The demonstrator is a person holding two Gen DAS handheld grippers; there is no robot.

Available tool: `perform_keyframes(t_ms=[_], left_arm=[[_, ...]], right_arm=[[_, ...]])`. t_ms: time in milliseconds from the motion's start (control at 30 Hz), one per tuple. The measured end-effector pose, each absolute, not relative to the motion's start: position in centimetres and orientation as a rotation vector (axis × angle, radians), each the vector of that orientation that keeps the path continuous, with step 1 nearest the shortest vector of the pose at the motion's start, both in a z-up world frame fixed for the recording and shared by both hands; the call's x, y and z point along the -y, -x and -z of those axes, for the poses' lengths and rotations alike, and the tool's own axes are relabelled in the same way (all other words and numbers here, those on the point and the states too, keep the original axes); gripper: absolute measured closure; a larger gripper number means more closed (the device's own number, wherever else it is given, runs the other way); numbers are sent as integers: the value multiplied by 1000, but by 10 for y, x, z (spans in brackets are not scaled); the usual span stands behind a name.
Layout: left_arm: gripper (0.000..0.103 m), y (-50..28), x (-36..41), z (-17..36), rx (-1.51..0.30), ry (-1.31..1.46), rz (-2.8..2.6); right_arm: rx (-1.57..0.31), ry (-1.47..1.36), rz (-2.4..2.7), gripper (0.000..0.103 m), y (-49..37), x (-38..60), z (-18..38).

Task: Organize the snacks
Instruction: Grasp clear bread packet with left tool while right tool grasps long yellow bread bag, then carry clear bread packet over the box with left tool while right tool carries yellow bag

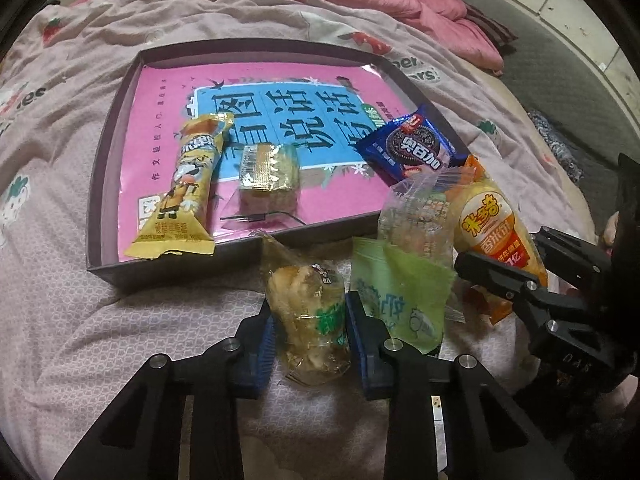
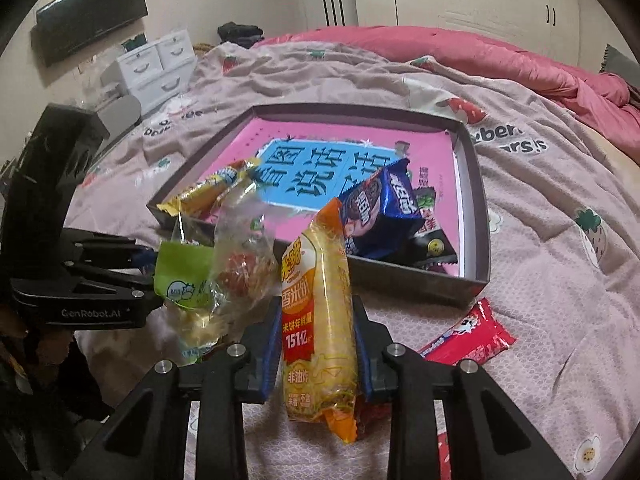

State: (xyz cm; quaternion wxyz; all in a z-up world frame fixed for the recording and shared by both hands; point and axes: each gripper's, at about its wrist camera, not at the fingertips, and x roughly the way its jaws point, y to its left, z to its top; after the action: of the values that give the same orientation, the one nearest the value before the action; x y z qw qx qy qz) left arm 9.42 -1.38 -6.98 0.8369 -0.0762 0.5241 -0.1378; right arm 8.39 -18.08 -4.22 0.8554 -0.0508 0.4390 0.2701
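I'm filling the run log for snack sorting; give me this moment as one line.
left gripper: jaws shut on clear pastry packet | right gripper: jaws shut on orange rice-cracker pack | both outside tray

Black left gripper (image 1: 308, 332), blue pads, silver screws.

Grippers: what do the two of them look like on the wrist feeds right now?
Both are matte black linkage frames with silver round pivot pins and blue ribbed pads inside the fingers. The left gripper carries white "GenRobot.AI" lettering on its side. The right gripper matches it. No cables or sleeves show.
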Motion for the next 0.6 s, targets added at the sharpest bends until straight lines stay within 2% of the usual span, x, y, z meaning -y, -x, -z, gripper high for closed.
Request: perform_keyframes(t_ms=[600], left_arm=[[74, -83, -16, 29, -991, 225, 256]], right_arm=[[-850, 22, -577, 72, -86, 193, 26]])
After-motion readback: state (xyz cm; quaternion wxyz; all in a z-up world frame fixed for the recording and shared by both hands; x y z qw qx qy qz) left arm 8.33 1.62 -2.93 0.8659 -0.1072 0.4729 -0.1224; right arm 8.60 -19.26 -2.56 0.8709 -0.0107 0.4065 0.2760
